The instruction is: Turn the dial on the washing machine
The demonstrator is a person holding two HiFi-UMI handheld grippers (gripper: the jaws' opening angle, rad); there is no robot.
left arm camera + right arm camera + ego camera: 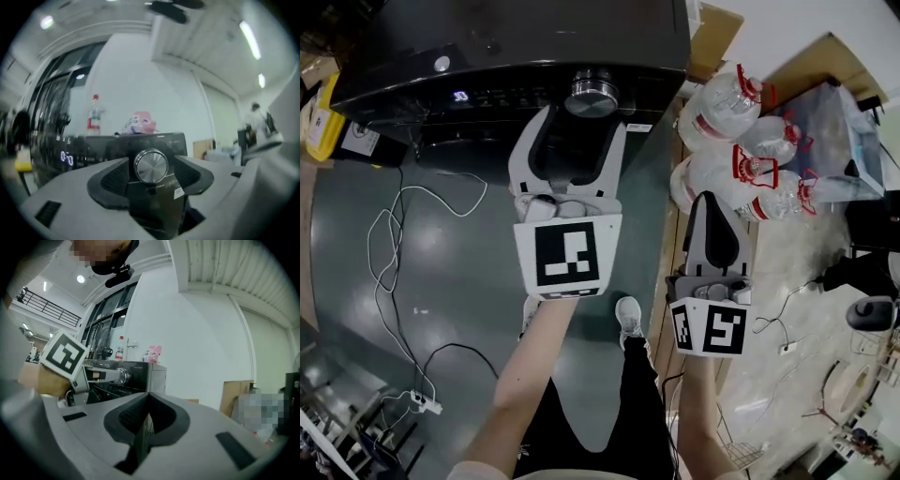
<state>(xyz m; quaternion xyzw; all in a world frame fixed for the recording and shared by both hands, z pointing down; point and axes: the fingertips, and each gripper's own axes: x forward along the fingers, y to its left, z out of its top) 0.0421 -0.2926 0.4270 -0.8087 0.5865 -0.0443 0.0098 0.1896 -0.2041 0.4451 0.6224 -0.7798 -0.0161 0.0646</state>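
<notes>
The black washing machine (487, 56) stands at the far side, on a dark grey-green floor (356, 234). Its silver dial (592, 92) sits on the front panel, toward the right end. The left gripper (584, 116) points level at this dial. Its jaws are spread wide, one on each side of the dial, and the pads do not press on it. The right gripper (711, 195) is held nearer and to the right, with its jaws closed together on nothing. On the floor at the left, thin white cables (394, 244) run to a power strip (425, 403). To the right of the machine, large clear water bottles (722, 108) with red handles lie on a paler floor. A pink packet (140, 123) rests on top of the machine, and behind it rises a plain white wall (140, 75) under long ceiling lamps (248, 37).
</notes>
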